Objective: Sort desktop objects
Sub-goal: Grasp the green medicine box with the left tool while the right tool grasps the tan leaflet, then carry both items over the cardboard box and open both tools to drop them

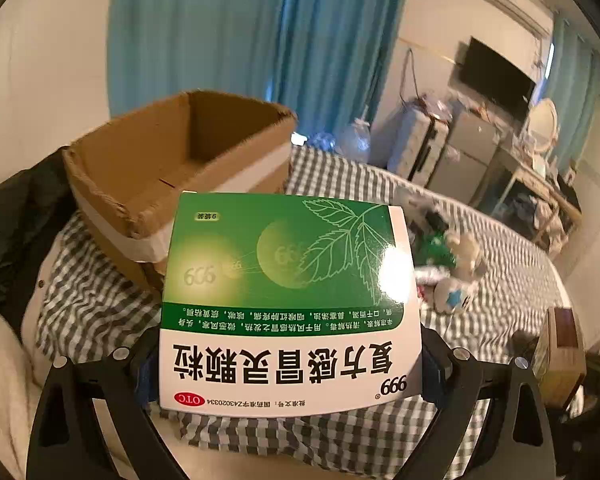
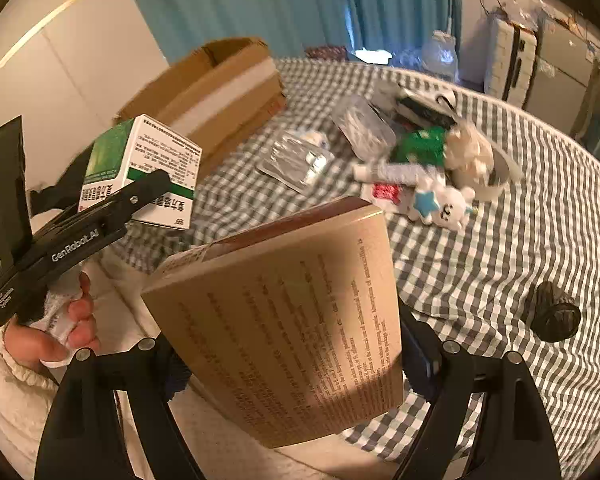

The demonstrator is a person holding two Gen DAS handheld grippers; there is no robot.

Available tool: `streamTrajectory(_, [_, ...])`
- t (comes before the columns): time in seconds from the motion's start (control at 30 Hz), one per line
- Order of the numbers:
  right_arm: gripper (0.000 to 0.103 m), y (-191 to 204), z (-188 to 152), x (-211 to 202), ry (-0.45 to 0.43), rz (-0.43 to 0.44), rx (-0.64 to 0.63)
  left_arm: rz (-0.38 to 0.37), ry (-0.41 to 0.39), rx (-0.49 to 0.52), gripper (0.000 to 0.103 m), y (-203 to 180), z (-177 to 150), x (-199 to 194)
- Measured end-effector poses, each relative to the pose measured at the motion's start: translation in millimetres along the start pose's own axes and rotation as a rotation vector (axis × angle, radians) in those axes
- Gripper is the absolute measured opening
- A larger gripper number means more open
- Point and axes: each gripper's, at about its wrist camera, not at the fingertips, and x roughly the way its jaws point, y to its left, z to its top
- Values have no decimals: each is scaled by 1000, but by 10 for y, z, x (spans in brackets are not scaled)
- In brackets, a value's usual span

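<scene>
Left gripper (image 1: 290, 364) clamped on a green-and-white medicine box (image 1: 288, 300), held above the checked cloth (image 1: 500, 248) just in front of the open cardboard box (image 1: 172, 160). Right gripper (image 2: 292, 364) clamped on a tan printed carton (image 2: 284, 320), tilted, with the clutter pile (image 2: 412, 164) beyond.
</scene>
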Motion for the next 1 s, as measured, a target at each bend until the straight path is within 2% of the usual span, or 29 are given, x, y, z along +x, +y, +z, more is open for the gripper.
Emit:
streamTrajectory(0.1, [84, 46, 75, -16, -27, 64, 20, 3, -13, -22, 98, 8, 45, -139])
streamTrajectory(0.2, [84, 155, 47, -81, -41, 50, 3, 25, -10, -10, 98, 21, 125, -247])
streamTrajectory(0.4, [84, 287, 91, -213, -67, 88, -19, 23, -57, -7, 98, 178, 407, -382])
streamTrajectory(0.57, [84, 358, 154, -251, -76, 102, -26, 95, -80, 41, 98, 350, 715, -387])
streamTrajectory(0.83, [84, 616, 554, -25, -76, 144, -85, 152, -110, 32, 98, 888, 1269, -264])
streamTrajectory(1.0, [84, 787, 843, 166, -77, 189, -114, 202, -80, 61, 98, 1101, 1474, 89])
